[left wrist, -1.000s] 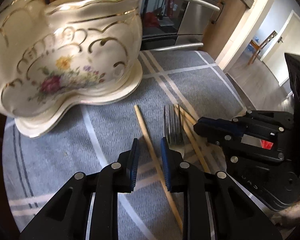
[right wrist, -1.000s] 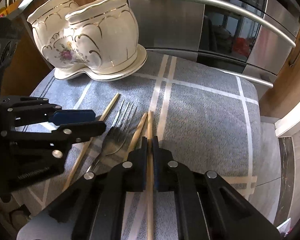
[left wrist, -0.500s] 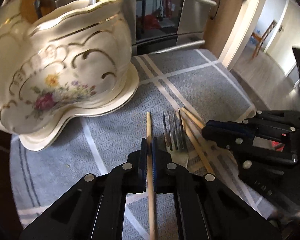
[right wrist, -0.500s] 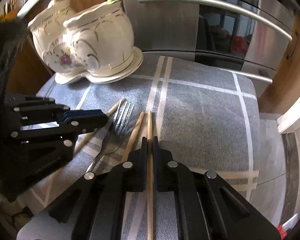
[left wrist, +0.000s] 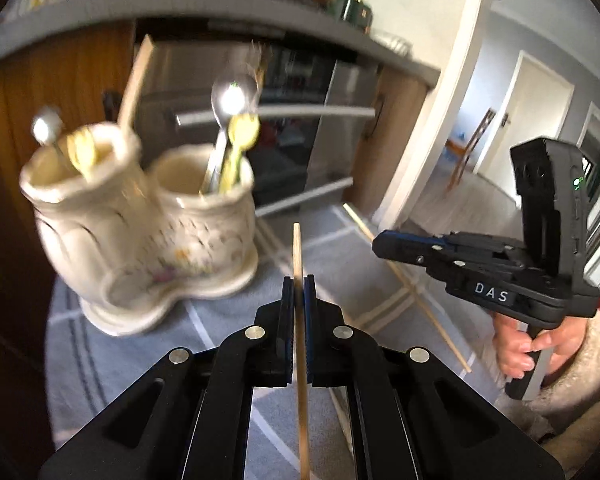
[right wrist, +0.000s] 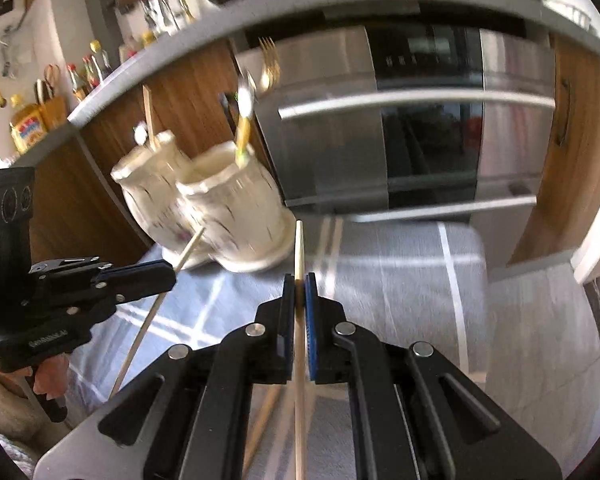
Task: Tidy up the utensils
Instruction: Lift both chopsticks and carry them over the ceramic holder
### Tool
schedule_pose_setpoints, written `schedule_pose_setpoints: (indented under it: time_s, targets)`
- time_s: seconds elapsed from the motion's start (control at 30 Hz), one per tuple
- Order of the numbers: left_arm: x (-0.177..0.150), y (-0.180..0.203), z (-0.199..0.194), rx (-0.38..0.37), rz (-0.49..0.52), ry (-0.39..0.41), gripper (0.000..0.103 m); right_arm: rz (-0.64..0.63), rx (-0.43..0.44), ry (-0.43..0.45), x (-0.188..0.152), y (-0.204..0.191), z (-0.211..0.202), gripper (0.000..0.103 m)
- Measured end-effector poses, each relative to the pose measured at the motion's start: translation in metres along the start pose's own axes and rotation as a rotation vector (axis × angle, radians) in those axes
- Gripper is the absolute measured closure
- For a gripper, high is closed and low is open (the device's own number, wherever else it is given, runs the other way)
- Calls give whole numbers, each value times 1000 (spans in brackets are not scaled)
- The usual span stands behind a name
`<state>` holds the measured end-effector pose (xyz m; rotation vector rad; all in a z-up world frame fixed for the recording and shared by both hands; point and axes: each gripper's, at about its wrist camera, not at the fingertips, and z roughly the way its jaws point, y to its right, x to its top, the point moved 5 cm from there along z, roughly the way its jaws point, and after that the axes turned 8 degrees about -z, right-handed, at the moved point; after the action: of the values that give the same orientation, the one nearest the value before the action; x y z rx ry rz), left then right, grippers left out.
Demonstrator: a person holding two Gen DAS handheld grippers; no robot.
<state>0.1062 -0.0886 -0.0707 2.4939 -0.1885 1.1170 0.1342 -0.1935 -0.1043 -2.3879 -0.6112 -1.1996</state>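
My left gripper [left wrist: 298, 282] is shut on a wooden chopstick [left wrist: 297, 246], held off the grey cloth and pointing toward the cream two-cup ceramic holder [left wrist: 140, 240]. My right gripper [right wrist: 299, 280] is shut on a second chopstick [right wrist: 299, 244], also raised. Each gripper shows in the other's view: the right gripper [left wrist: 380, 242] at the right with its stick [left wrist: 416, 296], the left gripper [right wrist: 170, 274] at the left with its stick [right wrist: 152, 316]. The holder [right wrist: 228, 216] has spoons, yellow-green utensils, a wooden stick and a gold fork [right wrist: 269, 64] in it.
A grey cloth with white stripes [right wrist: 400, 264] covers the table. One more chopstick [right wrist: 262, 424] lies on it under the right gripper. A steel oven with bar handles [right wrist: 416, 100] stands behind the table. A person's hand [left wrist: 516, 352] grips the right handle.
The left gripper shut on a chopstick that lay on the cloth. Both grippers then rose with their chopsticks, and the views tilted up to show the holder's open tops.
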Motion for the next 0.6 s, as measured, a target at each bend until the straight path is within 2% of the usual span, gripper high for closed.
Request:
schedule_pose_setpoints:
  time_s: [0.17, 0.27, 0.6]
  targets:
    - [37, -13, -37, -18, -35, 155, 98, -25, 16, 115, 41, -18, -11, 98]
    - [65, -26, -54, 3, -36, 257, 98, -31, 21, 184, 71, -30, -11, 98]
    - [144, -78, -92, 54, -100, 493, 98, 27, 17, 400, 152, -42, 9, 98]
